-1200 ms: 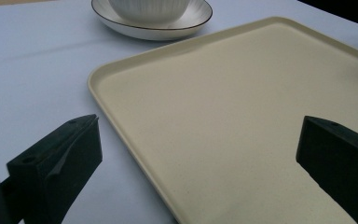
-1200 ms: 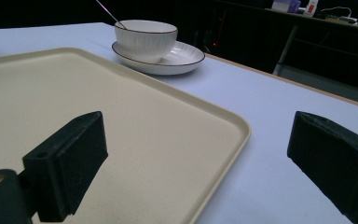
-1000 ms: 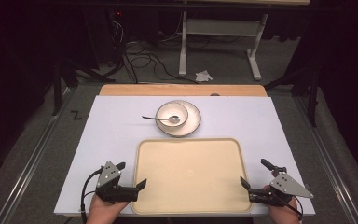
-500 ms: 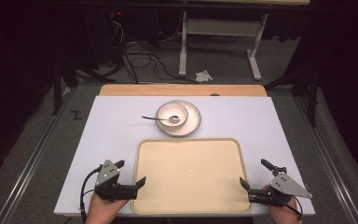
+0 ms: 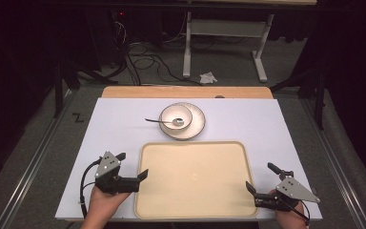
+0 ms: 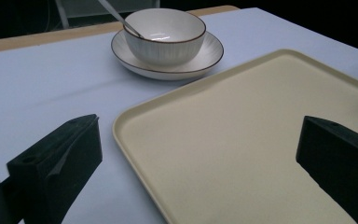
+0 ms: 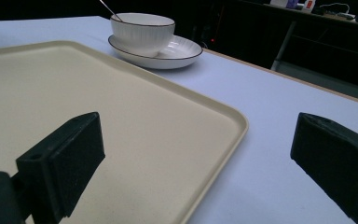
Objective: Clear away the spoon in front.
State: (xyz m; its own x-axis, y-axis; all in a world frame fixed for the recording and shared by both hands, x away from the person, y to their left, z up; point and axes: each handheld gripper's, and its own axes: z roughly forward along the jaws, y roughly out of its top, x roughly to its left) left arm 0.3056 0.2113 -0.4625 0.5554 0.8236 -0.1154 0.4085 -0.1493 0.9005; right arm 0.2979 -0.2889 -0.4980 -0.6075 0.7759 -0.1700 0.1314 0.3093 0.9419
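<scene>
Both pairs of jaws gape wide, holding nothing. The left gripper (image 5: 132, 165) straddles the tray's (image 5: 195, 164) left rim; the right gripper (image 5: 263, 178) straddles its right rim (near corner). Beyond the tray, a bowl (image 5: 176, 115) with a spoon (image 5: 162, 121) sits on a plate (image 5: 198, 121).

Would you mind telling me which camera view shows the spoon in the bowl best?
The high view: the whole spoon shows, its handle pointing left over the bowl's rim. The left gripper view and the right gripper view catch just part of the handle.
</scene>
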